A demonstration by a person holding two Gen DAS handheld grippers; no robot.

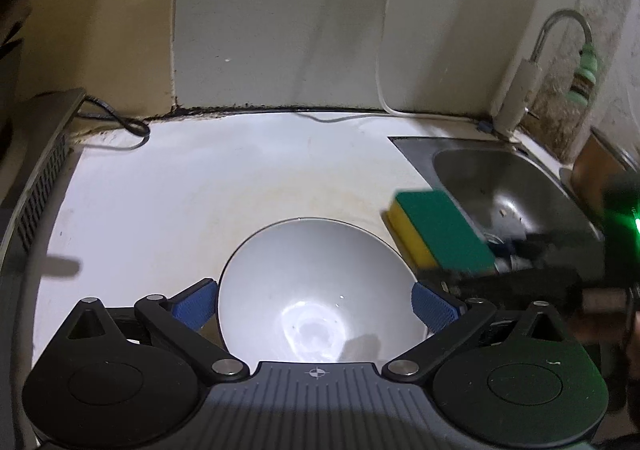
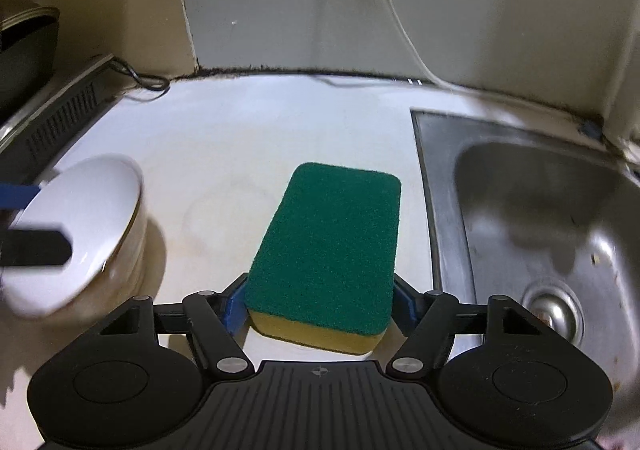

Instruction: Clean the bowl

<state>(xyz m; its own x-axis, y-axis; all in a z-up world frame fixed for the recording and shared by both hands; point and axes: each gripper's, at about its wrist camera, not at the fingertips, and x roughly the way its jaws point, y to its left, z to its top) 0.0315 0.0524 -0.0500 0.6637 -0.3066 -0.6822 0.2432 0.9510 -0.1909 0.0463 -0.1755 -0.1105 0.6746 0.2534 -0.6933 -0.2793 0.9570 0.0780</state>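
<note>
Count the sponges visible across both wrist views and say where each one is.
1. The same green-and-yellow sponge shows in both views: clamped between the right gripper fingers, held above the counter, between the white bowl and the sink. None other is visible.

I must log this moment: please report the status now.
Left gripper shut on bowl. Right gripper shut on sponge, green side up, beside sink. Nothing in the way.

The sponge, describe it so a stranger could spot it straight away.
Start at the steel sink; left of it lies the white counter. The sponge is gripped in the right gripper, green scouring face up, yellow foam underneath.
</note>
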